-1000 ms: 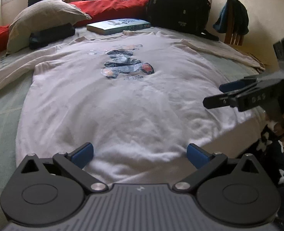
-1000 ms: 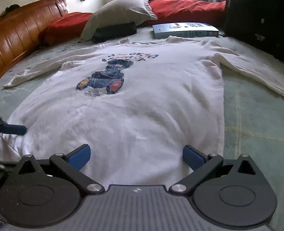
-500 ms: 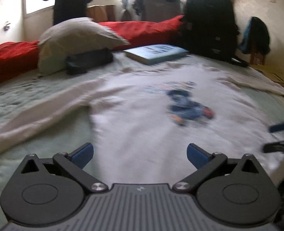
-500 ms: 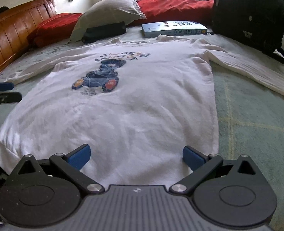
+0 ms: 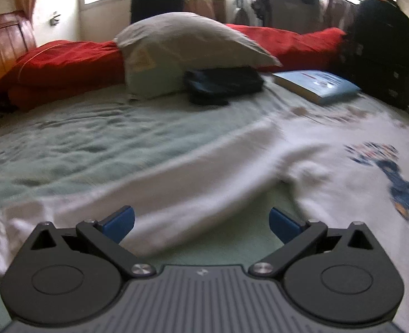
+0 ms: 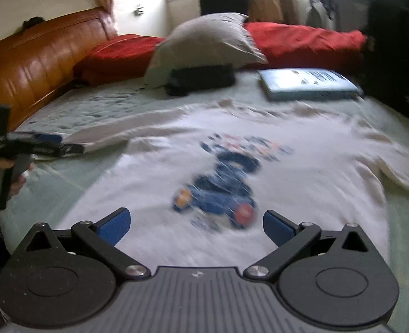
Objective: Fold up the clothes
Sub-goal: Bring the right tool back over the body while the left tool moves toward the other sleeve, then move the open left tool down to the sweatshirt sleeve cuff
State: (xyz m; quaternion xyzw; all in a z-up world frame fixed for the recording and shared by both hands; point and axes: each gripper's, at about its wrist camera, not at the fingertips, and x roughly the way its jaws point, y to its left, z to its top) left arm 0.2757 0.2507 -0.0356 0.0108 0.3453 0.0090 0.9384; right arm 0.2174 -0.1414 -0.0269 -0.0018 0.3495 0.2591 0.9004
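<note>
One white long-sleeved cotton shirt [image 6: 260,172] with a blue printed figure on its chest lies spread flat on the pale green bedspread [image 5: 93,144]. Its outstretched sleeve [image 5: 176,194] runs across between the blue pads of the left gripper [image 5: 201,222], whose fingers stand wide apart and hold nothing; whether the pads touch the cloth cannot be told. From the right wrist view, the right gripper [image 6: 196,225] also stands wide, empty, over the shirt's lower front, the print just ahead of its tips. Beyond the shirt lie one grey pillow [image 6: 204,44], one flat black pouch [image 5: 221,83], one light blue book [image 6: 307,83] and one black backpack [image 5: 379,52].
</note>
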